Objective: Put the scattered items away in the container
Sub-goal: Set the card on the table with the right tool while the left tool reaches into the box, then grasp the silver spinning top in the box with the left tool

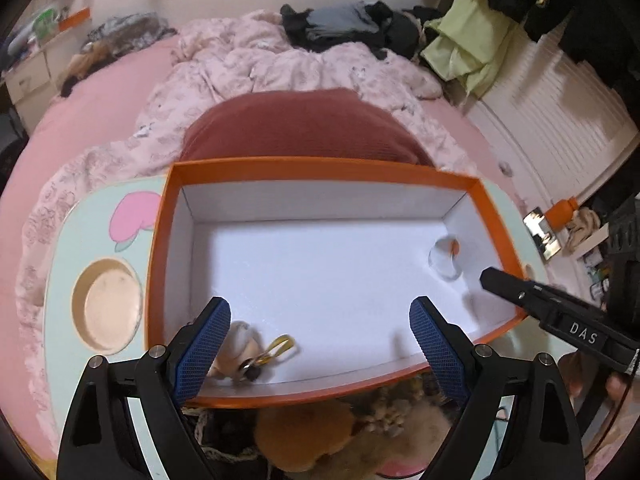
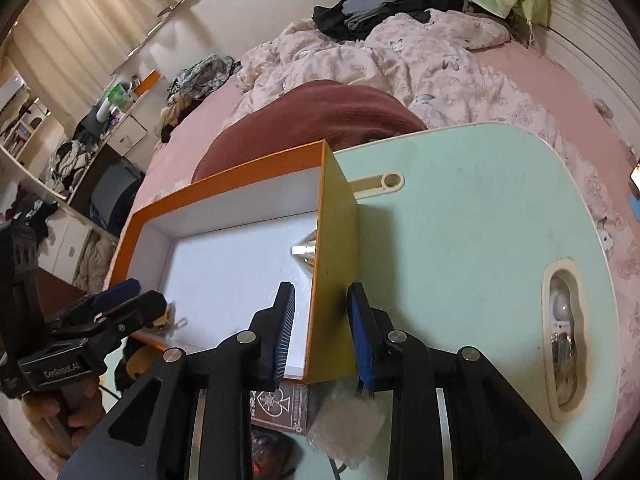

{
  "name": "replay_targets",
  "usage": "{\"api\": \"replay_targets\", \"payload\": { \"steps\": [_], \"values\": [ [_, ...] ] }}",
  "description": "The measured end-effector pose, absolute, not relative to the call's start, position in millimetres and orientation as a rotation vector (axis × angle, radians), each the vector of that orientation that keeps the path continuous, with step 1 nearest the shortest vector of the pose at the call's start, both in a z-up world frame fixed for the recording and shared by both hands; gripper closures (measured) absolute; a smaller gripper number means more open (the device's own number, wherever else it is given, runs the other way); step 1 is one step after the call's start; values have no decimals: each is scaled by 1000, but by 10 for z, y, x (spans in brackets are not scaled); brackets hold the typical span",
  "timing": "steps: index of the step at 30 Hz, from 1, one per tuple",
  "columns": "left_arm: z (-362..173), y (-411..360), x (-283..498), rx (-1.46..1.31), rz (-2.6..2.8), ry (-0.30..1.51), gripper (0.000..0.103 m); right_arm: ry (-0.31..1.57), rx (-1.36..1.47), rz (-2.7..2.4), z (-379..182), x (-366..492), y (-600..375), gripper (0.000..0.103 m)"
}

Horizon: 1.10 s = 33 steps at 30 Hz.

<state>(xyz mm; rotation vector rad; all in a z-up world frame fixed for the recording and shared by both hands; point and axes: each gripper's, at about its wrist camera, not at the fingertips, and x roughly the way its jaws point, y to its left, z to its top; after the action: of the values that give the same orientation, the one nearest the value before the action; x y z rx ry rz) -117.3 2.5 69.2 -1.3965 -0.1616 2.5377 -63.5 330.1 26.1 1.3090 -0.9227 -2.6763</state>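
Observation:
An orange box (image 1: 168, 216) with a white inside stands on a pale green lap table (image 1: 64, 240). My left gripper (image 1: 320, 344) is open above the box's near edge. A small doll keychain with a yellow loop (image 1: 248, 356) lies in the box by the left finger. A clear round item (image 1: 446, 260) lies at the box's right end. My right gripper (image 2: 320, 328) is open and straddles the box's right wall (image 2: 334, 264), one finger inside, one outside. It shows as a black finger in the left wrist view (image 1: 520, 292).
Plush toys (image 1: 320, 436) lie in front of the box. A card deck (image 2: 280, 408) and a clear plastic bag (image 2: 348, 432) lie under the right gripper. The table has a round cup recess (image 1: 108, 304) and an oval slot (image 2: 564, 340). A pink bed with a red cushion (image 1: 304, 128) lies behind.

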Motion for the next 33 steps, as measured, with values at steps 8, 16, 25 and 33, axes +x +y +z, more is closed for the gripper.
{"api": "replay_targets", "payload": {
  "steps": [8, 16, 25, 33],
  "values": [
    [1006, 762, -1333, -1275, 2419, -23, 26, -1173, 1018, -2727, 477, -212, 3609, 74],
    [498, 1145, -1705, -1527, 2289, -115, 58, -1225, 993, -2690, 458, -17, 3682, 74],
    [287, 1320, -1772, -1592, 2243, -116, 71, -1257, 981, -2656, 404, -9, 3723, 74],
    [271, 1248, -1735, -1556, 2249, -120, 73, -1279, 987, -2648, 371, 26, 3756, 74]
  ]
}}
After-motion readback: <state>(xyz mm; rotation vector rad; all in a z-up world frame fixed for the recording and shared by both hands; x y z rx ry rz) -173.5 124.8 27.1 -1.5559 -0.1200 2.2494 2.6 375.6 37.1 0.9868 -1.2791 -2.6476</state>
